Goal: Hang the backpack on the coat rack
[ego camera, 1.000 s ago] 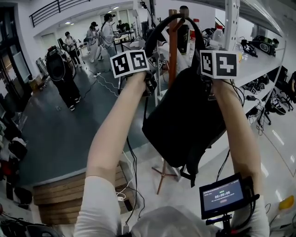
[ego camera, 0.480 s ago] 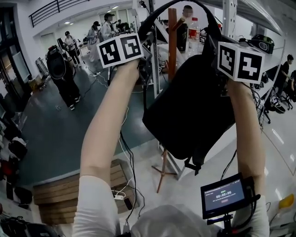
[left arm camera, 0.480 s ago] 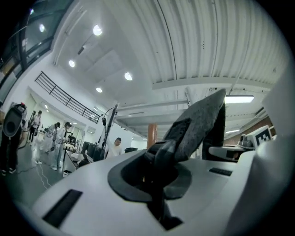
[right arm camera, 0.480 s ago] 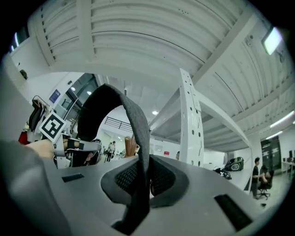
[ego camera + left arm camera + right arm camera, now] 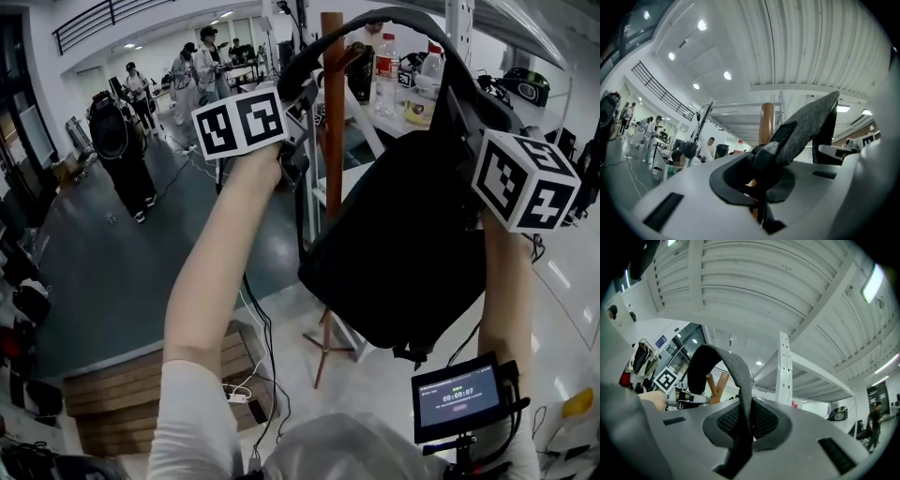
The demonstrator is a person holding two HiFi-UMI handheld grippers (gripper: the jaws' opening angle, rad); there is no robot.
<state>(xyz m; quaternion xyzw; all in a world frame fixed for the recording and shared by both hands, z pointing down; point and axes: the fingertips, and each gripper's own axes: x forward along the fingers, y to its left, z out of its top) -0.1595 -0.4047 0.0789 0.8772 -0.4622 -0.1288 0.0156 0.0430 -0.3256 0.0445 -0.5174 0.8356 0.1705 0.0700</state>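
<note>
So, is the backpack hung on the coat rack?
Not hung: left tool and right tool clamp the backpack strap, holding it up beside the coat rack.

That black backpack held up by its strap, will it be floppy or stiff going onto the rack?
Probably floppy: the backpack sags below the strap, which bends in an arch between the left gripper and right gripper. Likely light, since the pinched strap alone carries it. It may swing.

Coat rack pole point(image 5: 332, 122) stands between left gripper point(image 5: 298, 98) and right gripper point(image 5: 457, 103).
</note>
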